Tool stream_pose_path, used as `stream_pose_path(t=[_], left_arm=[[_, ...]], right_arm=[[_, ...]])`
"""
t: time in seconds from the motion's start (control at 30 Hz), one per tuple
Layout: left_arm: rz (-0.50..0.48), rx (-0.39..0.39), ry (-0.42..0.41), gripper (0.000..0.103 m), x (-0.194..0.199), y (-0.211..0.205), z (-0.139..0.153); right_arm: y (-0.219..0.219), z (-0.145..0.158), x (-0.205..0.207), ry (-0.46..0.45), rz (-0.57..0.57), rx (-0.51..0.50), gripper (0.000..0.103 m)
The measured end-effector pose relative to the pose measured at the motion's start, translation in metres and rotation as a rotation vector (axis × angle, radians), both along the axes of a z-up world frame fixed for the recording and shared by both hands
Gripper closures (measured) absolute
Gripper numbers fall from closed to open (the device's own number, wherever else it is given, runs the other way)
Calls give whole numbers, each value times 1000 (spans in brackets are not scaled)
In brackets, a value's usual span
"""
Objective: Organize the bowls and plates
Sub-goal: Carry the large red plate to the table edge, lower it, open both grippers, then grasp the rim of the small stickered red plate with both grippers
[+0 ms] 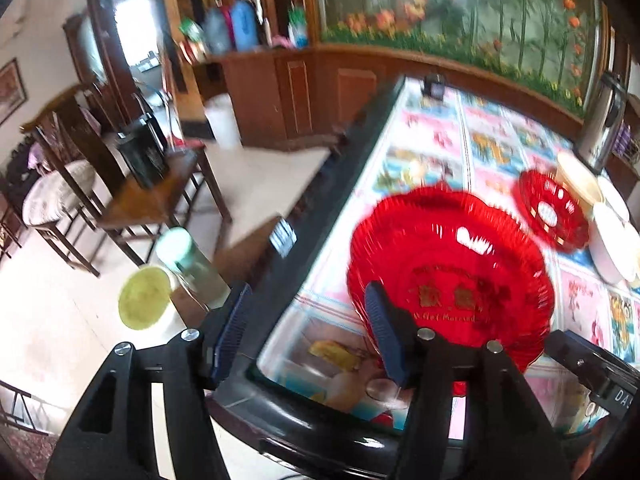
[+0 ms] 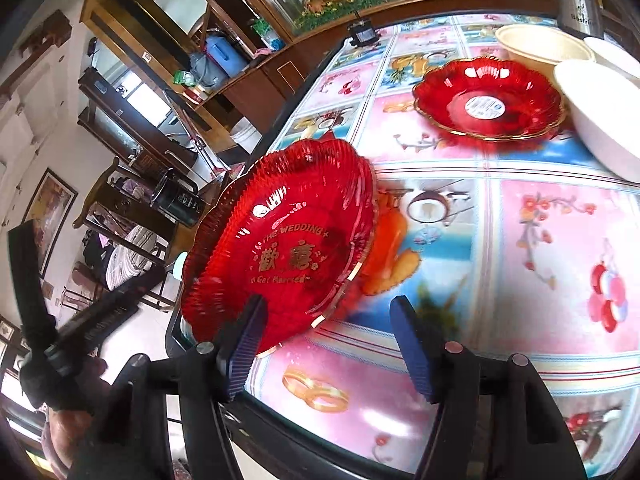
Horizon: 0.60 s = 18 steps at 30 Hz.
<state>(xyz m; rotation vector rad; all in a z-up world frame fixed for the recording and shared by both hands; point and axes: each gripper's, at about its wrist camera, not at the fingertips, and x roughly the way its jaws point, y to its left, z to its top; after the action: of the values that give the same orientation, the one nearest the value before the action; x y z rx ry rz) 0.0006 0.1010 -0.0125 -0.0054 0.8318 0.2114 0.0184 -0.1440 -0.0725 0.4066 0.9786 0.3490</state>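
On the near left corner of the bench sits the big red scalloped glass plate with gold lettering (image 2: pixel 280 248), and we see its edge reaching out past the bench's dark rim (image 2: pixel 276 420). Our right tongs (image 2: pixel 330 344) stand well apart, one blue ribbed pad just in front of the plate's near edge, nothing pinched between them. Our left tongs (image 1: pixel 308 332) gape too, one pad over the plate's rim, the other out over the floor, gripping nothing. Further back on the flowered plastic cloth (image 2: pixel 540 240) lies a smaller red glass dish with a gold rim and a round sticker (image 2: pixel 488 100). Just beside it, on the right, we have a white bowl (image 2: pixel 600 116), touching or nearly so, and behind them a cream bowl (image 2: pixel 540 46). Off the bench's left side, a clear bottle with a pale green cap (image 1: pixel 188 264) stands beside a cup of yellow-green liquid (image 1: pixel 146 298).
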Motion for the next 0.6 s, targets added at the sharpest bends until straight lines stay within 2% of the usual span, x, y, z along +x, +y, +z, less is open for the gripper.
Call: stream_pose_path(t=[0.13, 0.23, 0.3, 0.6], left_arm=[[-4, 21, -84, 39, -12, -4, 23], [-50, 29, -131, 30, -15, -19, 40], [-86, 28, -149, 28, -15, -31, 49], [-223, -26, -115, 28, 19, -93, 60]], right_arm=[[-21, 7, -10, -25, -30, 23, 37], [-35, 13, -11, -39, -70, 35, 35], [-45, 17, -7, -41, -99, 48, 35], [-87, 19, 0, -28, -200, 103, 34]])
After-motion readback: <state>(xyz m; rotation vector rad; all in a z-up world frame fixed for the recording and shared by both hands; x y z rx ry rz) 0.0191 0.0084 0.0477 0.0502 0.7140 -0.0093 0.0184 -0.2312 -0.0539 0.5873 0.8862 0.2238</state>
